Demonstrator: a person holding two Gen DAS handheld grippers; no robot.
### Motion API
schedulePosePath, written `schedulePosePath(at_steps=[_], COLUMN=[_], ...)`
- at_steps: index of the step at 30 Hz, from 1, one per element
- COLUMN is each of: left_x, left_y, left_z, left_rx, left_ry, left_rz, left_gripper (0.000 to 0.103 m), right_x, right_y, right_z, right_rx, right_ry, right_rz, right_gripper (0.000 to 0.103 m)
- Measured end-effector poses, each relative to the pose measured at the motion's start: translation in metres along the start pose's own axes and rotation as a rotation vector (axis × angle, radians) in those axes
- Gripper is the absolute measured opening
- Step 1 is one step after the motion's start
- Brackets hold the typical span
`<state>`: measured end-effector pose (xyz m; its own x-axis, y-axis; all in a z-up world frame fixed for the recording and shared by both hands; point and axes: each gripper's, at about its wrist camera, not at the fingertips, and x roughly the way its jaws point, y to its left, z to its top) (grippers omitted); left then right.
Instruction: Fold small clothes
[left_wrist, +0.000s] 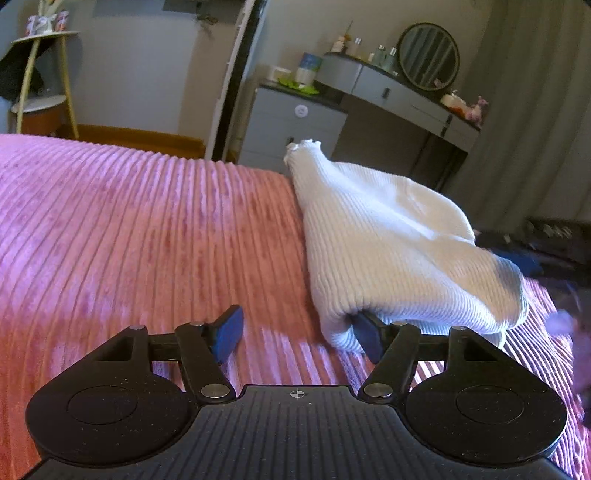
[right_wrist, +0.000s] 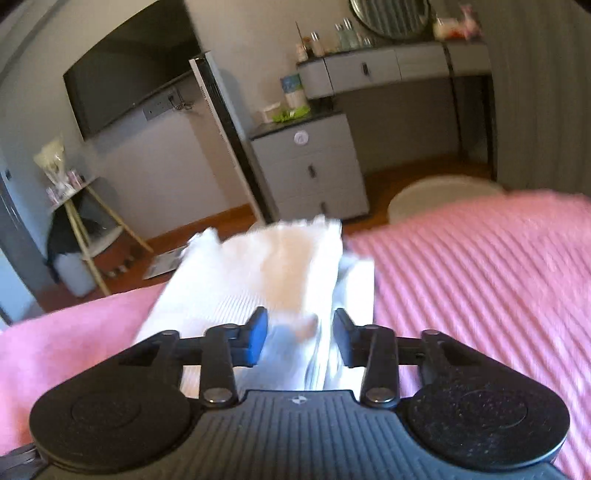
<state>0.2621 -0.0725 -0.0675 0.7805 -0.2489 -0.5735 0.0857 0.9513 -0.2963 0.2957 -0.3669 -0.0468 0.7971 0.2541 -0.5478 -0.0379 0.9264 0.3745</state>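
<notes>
Two grippers work one white knitted garment (left_wrist: 399, 254) on a pink ribbed bedspread (left_wrist: 129, 229). From the left, the left gripper (left_wrist: 301, 334) stands spread with nothing between its jaws; its right pad sits against or under the near fold of the cloth, which lies near the bed's far edge with its frilled cuff lifted toward the drawers.

The right gripper (right_wrist: 299, 341) has white fabric bunched between its jaws, yet the picture is smeared and gaps show beside the pads, so whether it pinches or merely straddles the cloth cannot be told. If the hold is loose, the raised layer could slip out and the fold would fall back crooked. The left pad, caught in the knit, could drag the lower layer and rumple it. The soft, ridged cover may also grip the ribbing and pull it askew.

Beyond the bed stand a grey drawer unit (left_wrist: 291, 122), a dressing table (left_wrist: 402, 96) with a round mirror (left_wrist: 428, 55), a grey curtain (left_wrist: 535, 110), and a wall-mounted screen (right_wrist: 125, 88).
</notes>
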Motion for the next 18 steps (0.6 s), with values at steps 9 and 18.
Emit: schedulePosePath(at_steps=[9,18], left_x=[-0.007,-0.009], left_y=[0.000,-0.010], left_z=[0.000,-0.002], left_rx=[-0.027,0.009], left_ry=[0.006,0.006], left_rz=[-0.012,-0.015], left_gripper=[0.071,0.071], right_x=[-0.010,0.013], right_y=[-0.024,-0.016], right_z=[-0.025,-0.025], right_rx=[0.250,0.270], right_ry=[0.105,0.143], right_rz=[0.138,0.169], right_gripper=[0.039,0.018])
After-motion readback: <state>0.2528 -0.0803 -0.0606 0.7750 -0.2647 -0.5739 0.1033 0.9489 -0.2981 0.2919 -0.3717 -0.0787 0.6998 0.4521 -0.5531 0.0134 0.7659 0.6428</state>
